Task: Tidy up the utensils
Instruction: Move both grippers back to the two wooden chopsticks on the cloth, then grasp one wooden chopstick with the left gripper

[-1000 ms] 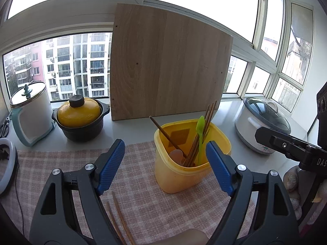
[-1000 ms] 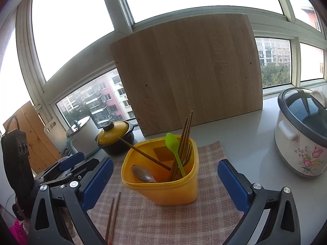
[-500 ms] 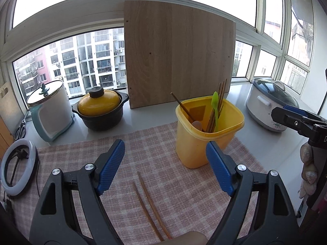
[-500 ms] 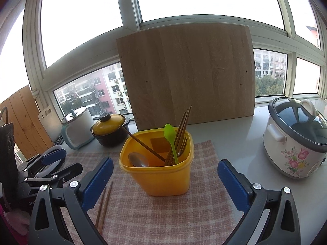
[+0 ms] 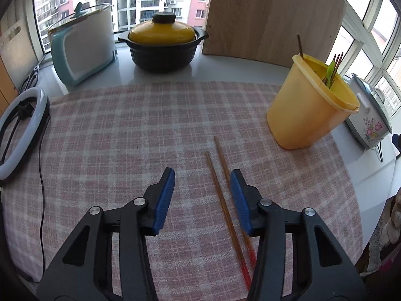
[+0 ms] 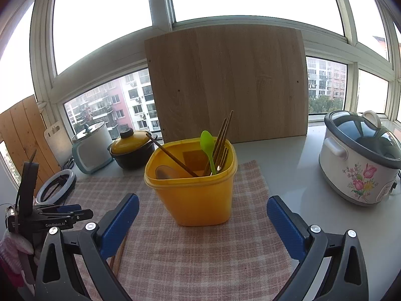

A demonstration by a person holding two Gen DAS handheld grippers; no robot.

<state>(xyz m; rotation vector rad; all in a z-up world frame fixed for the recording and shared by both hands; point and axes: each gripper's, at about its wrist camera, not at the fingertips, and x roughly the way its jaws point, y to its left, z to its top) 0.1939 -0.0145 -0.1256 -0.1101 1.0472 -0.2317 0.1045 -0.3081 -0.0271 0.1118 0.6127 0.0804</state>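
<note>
Two loose chopsticks [image 5: 220, 195], one yellow holder [image 5: 310, 110], two pots [image 5: 163, 45]

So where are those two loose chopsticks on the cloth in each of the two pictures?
Left wrist view: the loose chopsticks lie lower centre on the checked cloth, partly between the open left gripper fingers.
Right wrist view: only a short stretch of the chopsticks shows at lower left, behind the right gripper.
Shared landmark: the yellow container, beyond them to the right.

Your right finger pad [image 5: 240, 200] covers part of one chopstick [image 5: 222, 153]; red tips run under finger body. Yellow holder [image 6: 198, 190] wall hides utensil lower ends. You can't judge pad-chopstick contact.
</note>
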